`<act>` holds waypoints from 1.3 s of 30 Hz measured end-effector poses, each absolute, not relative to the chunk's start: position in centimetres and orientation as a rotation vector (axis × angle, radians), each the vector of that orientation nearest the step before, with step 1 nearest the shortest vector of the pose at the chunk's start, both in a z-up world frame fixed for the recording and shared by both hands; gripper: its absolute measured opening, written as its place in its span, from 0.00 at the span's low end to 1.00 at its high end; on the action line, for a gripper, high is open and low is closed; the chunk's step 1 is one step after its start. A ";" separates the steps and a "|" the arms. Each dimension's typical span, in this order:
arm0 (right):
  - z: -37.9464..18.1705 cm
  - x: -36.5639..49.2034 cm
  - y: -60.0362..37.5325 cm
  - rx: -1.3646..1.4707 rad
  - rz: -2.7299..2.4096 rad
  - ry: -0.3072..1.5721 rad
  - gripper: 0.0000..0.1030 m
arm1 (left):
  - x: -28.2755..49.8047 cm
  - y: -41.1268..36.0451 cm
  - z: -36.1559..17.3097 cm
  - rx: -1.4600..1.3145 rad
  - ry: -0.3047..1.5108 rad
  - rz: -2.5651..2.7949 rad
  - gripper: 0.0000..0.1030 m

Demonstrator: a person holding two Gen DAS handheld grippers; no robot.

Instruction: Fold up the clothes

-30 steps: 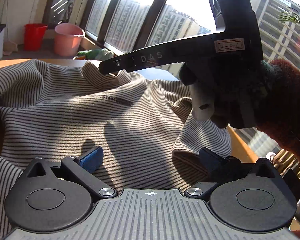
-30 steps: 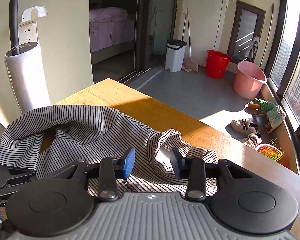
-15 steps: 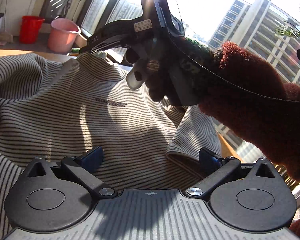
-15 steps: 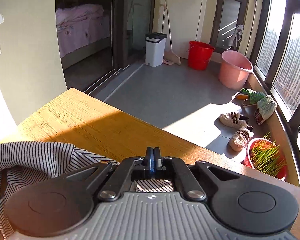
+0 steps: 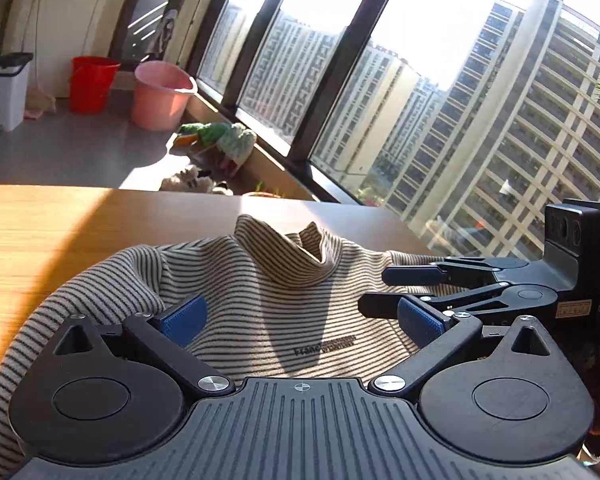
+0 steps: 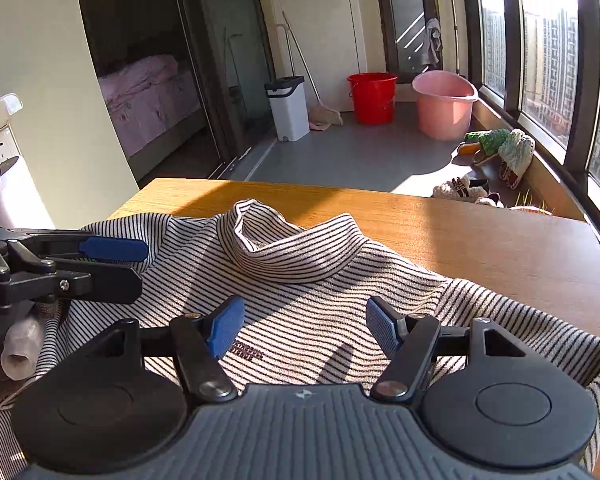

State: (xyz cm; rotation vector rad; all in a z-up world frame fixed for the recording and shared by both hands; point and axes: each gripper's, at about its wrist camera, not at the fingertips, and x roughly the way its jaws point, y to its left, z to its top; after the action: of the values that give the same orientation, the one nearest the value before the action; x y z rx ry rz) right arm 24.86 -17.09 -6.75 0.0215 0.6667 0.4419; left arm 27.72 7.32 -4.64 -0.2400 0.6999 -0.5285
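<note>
A turtleneck top with thin dark stripes (image 5: 284, 292) lies spread on the wooden table (image 5: 40, 232), collar (image 6: 284, 240) at the far side and a small dark print (image 6: 247, 353) on the chest. My left gripper (image 5: 302, 322) hovers open over the chest, blue pads wide apart and holding nothing. My right gripper (image 6: 304, 328) is also open just above the chest print, with no cloth between its fingers. In the left wrist view the right gripper (image 5: 374, 290) reaches in from the right; in the right wrist view the left gripper (image 6: 142, 265) reaches in from the left.
Bare table top (image 6: 480, 232) runs beyond the collar to the far edge. On the floor past it stand a white bin (image 6: 288, 108), a red bucket (image 6: 372, 96) and a pink basin (image 6: 444, 104), with slippers (image 6: 500, 148) along the window wall on the right.
The right gripper, shut half a second ago, has opened and dropped from above the top to beside the left gripper. The top now lies flatter with its collar at the far side.
</note>
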 end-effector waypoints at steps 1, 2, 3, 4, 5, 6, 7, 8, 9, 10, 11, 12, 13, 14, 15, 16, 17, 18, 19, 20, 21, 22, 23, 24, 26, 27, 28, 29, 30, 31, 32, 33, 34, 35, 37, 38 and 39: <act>-7.3 24.9 -17.5 0.048 0.438 0.678 0.66 | 28.3 7.9 -5.1 -0.248 0.714 -0.502 1.00; -7.9 24.9 -18.0 0.075 0.433 0.689 0.67 | 28.7 8.4 -5.6 -0.258 0.726 -0.483 1.00; -8.5 25.0 -18.4 0.102 0.429 0.700 0.67 | 28.9 9.2 -5.6 -0.280 0.722 -0.485 1.00; -9.1 25.0 -18.9 0.129 0.424 0.711 0.67 | 28.9 9.7 -5.5 -0.299 0.718 -0.489 1.00; -9.2 24.9 -18.9 0.126 0.427 0.711 0.68 | 29.1 9.9 -5.4 -0.300 0.716 -0.479 1.00; -9.2 24.9 -18.8 0.120 0.430 0.709 0.71 | 29.3 10.0 -5.4 -0.291 0.713 -0.464 1.00; -9.3 24.8 -18.8 0.113 0.434 0.708 0.73 | 29.5 10.3 -5.4 -0.296 0.708 -0.450 1.00; -9.2 24.8 -18.5 0.094 0.435 0.712 0.76 | 29.8 10.7 -5.4 -0.313 0.704 -0.442 1.00; -9.2 24.8 -18.1 0.073 0.436 0.718 0.82 | 30.0 11.0 -5.3 -0.332 0.701 -0.436 1.00; -9.2 24.8 -17.8 0.052 0.438 0.723 0.86 | 30.1 11.3 -5.3 -0.348 0.698 -0.430 1.00; -9.2 24.8 -17.5 0.031 0.439 0.728 0.96 | 29.7 11.1 -5.0 -0.335 0.694 -0.424 1.00; -9.2 24.9 -17.2 0.010 0.440 0.733 1.00 | 29.0 10.8 -4.6 -0.312 0.690 -0.417 1.00; -9.2 24.9 -16.8 -0.011 0.441 0.738 1.00 | 28.4 10.5 -4.2 -0.289 0.686 -0.410 1.00; -9.2 24.9 -16.5 -0.032 0.442 0.744 1.00 | 27.8 10.1 -3.8 -0.266 0.682 -0.403 1.00; -9.2 24.9 -16.2 -0.053 0.444 0.749 1.00 | 27.2 9.8 -3.4 -0.242 0.677 -0.396 1.00; -9.2 24.9 -15.8 -0.074 0.445 0.753 1.00 | 26.0 9.3 -2.9 -0.227 0.673 -0.404 1.00; -9.2 24.9 -15.5 -0.095 0.446 0.758 1.00 | 24.5 8.8 -2.4 -0.215 0.669 -0.419 1.00; -9.2 24.9 -15.2 -0.116 0.447 0.763 1.00 | 23.1 8.4 -2.3 -0.225 0.670 -0.453 1.00; -9.1 24.9 -14.8 -0.137 0.448 0.768 1.00 | 21.6 8.1 -2.3 -0.243 0.674 -0.494 1.00; -9.1 24.9 -14.5 -0.158 0.449 0.773 1.00 | 20.4 7.8 -2.6 -0.263 0.684 -0.531 1.00; -9.1 25.0 -14.2 -0.179 0.449 0.777 1.00 | 19.2 7.5 -3.0 -0.283 0.698 -0.566 1.00; -9.1 25.0 -14.1 -0.176 0.444 0.778 1.00 | 18.3 7.2 -3.5 -0.295 0.713 -0.591 1.00; -9.1 25.0 -14.0 -0.176 0.440 0.775 1.00 | 17.5 6.9 -4.0 -0.304 0.730 -0.611 1.00; -9.2 24.9 -13.9 -0.177 0.435 0.772 1.00 | 16.8 6.5 -4.8 -0.308 0.747 -0.630 1.00; -9.1 24.8 -13.9 -0.176 0.427 0.766 1.00 | 15.4 5.6 -5.5 -0.257 0.698 -0.611 1.00; -8.8 24.4 -14.0 -0.180 0.408 0.750 0.99 | 14.9 5.0 -5.5 -0.217 0.687 -0.601 1.00; -8.4 24.0 -14.1 -0.184 0.388 0.732 0.96 | 14.6 4.6 -5.5 -0.200 0.684 -0.588 1.00; -8.0 23.6 -14.1 -0.188 0.368 0.715 0.90 | 14.5 4.3 -5.4 -0.192 0.685 -0.575 1.00; -7.3 22.8 -14.5 -0.181 0.357 0.683 0.89 | 14.3 4.0 -5.4 -0.184 0.686 -0.562 1.00; -6.3 21.9 -15.1 -0.175 0.349 0.641 0.89 | 14.1 3.7 -5.5 -0.183 0.686 -0.554 1.00; -5.5 20.5 -15.7 -0.184 0.339 0.608 0.87 | 13.9 3.4 -5.5 -0.183 0.685 -0.550 1.00; -4.7 19.2 -16.2 -0.195 0.329 0.576 0.78 | 13.7 3.1 -5.5 -0.182 0.683 -0.548 1.00; -4.1 18.0 -16.5 -0.207 0.325 0.561 0.66 | 13.7 3.0 -5.5 -0.185 0.683 -0.549 1.00; -3.8 16.6 -17.0 -0.211 0.337 0.577 0.37 | 13.7 3.1 -5.6 -0.190 0.683 -0.552 1.00; -3.4 13.7 -17.7 -0.229 0.368 0.611 0.27 | 13.9 3.1 -5.6 -0.201 0.682 -0.557 1.00; -3.4 12.3 -18.0 -0.246 0.384 0.626 0.27 | 13.9 3.1 -5.6 -0.206 0.682 -0.559 1.00; -3.5 10.9 -18.1 -0.267 0.404 0.636 0.28 | 14.0 3.1 -5.7 -0.211 0.682 -0.562 1.00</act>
State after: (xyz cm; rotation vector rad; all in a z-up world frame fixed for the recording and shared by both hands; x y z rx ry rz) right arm 10.92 -18.06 -3.52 -0.2674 0.6360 0.4037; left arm 13.97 3.13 -5.68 -0.2110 0.6820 -0.5620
